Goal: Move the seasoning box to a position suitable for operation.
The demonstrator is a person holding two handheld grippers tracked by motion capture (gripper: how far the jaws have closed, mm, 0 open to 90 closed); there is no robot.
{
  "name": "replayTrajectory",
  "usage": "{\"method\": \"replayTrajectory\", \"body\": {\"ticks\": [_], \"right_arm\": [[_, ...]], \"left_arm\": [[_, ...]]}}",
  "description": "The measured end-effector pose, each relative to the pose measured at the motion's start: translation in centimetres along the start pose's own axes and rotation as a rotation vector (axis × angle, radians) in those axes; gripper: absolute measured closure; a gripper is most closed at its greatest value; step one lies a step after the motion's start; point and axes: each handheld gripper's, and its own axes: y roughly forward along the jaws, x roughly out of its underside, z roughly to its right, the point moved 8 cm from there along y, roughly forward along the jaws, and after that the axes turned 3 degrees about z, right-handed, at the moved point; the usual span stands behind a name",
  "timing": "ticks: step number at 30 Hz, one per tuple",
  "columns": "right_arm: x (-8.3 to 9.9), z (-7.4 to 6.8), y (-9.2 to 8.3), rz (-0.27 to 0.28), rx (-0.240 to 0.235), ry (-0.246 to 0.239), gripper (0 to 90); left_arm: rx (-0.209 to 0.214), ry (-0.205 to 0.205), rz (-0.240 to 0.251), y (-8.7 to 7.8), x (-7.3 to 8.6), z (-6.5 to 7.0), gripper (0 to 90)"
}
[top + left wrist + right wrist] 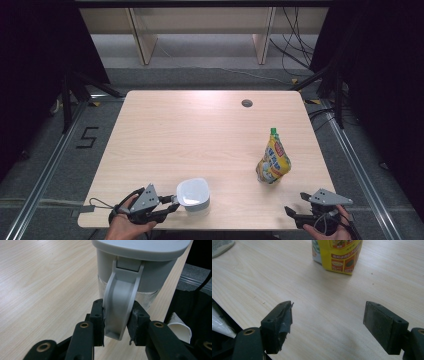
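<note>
Left gripper (pixel 172 202) clamped (jaws pinched inward); right gripper (pixel 295 205) rests with jaws spread wide.

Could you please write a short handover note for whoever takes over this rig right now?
Left gripper: shut on the grey handle of the lidded jug, which stands at the table's near edge.
Right gripper: open, holding nothing, resting low over the near right edge and facing the yellow pouch.
The pouch stands upright on the right side, green cap on, untouched.
Done: the jug's handle is gripped.
Left: probably take the pouch with the right gripper and bring pouch and jug together; the jug's lid is on.
</note>
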Motion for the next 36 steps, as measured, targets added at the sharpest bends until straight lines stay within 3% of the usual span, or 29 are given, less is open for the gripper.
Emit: {"method": "replayTrajectory", "body": {"ticks": [9, 11, 12, 13, 16, 17, 18, 19, 21, 25, 26, 27, 28, 29, 30, 31, 32, 33, 35, 36], "right_arm": [[0.0, 0.0, 0.1, 0.002, -0.004, 0.009, 24.3], [0.0, 0.0, 0.1, 0.001, -0.005, 0.006, 24.3], [-0.1, 0.3, 0.2, 0.003, -0.012, -0.025, 24.3], [-0.1, 0.2, 0.2, 0.004, -0.012, -0.024, 24.3], [-0.1, 0.2, 0.1, 0.004, -0.009, -0.024, 24.3], [-0.1, 0.3, 0.2, 0.004, -0.012, -0.025, 24.3], [0.0, 0.0, 0.1, -0.001, -0.007, 0.005, 24.3], [-0.1, 0.2, 0.2, 0.005, -0.011, -0.023, 24.3], [-0.1, 0.2, 0.2, 0.004, -0.013, -0.025, 24.3], [-0.1, 0.3, 0.2, 0.005, -0.012, -0.028, 24.3], [0.0, -0.1, 0.1, -0.001, -0.007, 0.015, 24.3], [0.0, -0.1, 0.1, -0.003, -0.007, 0.015, 24.3], [-0.1, 0.3, 0.2, 0.006, -0.013, -0.031, 24.3], [-0.1, 0.2, 0.2, 0.004, -0.012, -0.024, 24.3], [-0.1, 0.3, 0.2, 0.006, -0.012, -0.027, 24.3], [0.0, 0.0, 0.2, 0.004, -0.008, 0.003, 24.3], [-0.1, 0.2, 0.2, 0.005, -0.012, -0.022, 24.3], [0.0, -0.1, 0.2, -0.002, -0.007, 0.013, 24.3], [-0.1, -0.1, 0.2, 0.001, -0.01, 0.002, 24.3], [-0.1, 0.1, 0.2, 0.005, -0.007, -0.011, 24.3]], "left_arm": [[-0.029, -0.012, 0.003, 1.5, -0.9, 0.4, 68.4], [-0.031, -0.021, 0.01, 1.7, -1.1, 0.5, 68.4], [-0.037, -0.026, 0.007, 1.9, -1.2, 0.6, 68.4], [-0.043, -0.008, -0.002, 2.1, -1.4, 0.7, 68.5], [-0.054, -0.02, -0.009, 2.6, -1.7, 0.8, 68.5], [-0.051, -0.015, -0.01, 2.8, -1.8, 0.9, 68.5], [-0.047, -0.016, -0.014, 3.0, -1.9, 1.0, 68.5], [-0.049, -0.014, -0.011, 3.1, -2.0, 0.9, 68.5], [-0.051, -0.007, -0.024, 3.3, -2.1, 0.8, 68.5], [-0.051, -0.01, 0.008, 3.8, -2.5, 0.8, 68.6], [-0.05, 0.005, -0.011, 3.8, -2.4, 0.7, 68.6], [-0.047, -0.006, 0.0, 4.0, -2.5, 0.8, 68.6], [-0.046, 0.017, -0.016, 3.9, -2.5, 0.7, 68.6], [-0.032, 0.001, 0.01, 4.2, -2.7, 0.9, 68.6], [-0.035, -0.001, 0.009, 4.3, -2.7, 0.9, 68.7], [-0.036, 0.0, 0.001, 4.4, -2.8, 0.9, 68.7], [-0.031, -0.001, 0.005, 4.6, -2.9, 1.0, 68.7], [-0.027, 0.011, 0.013, 4.8, -3.0, 1.0, 68.7], [-0.019, 0.021, -0.007, 4.9, -3.0, 0.9, 68.6], [-0.002, 0.014, 0.021, 5.3, -3.3, 1.1, 68.7]]}}
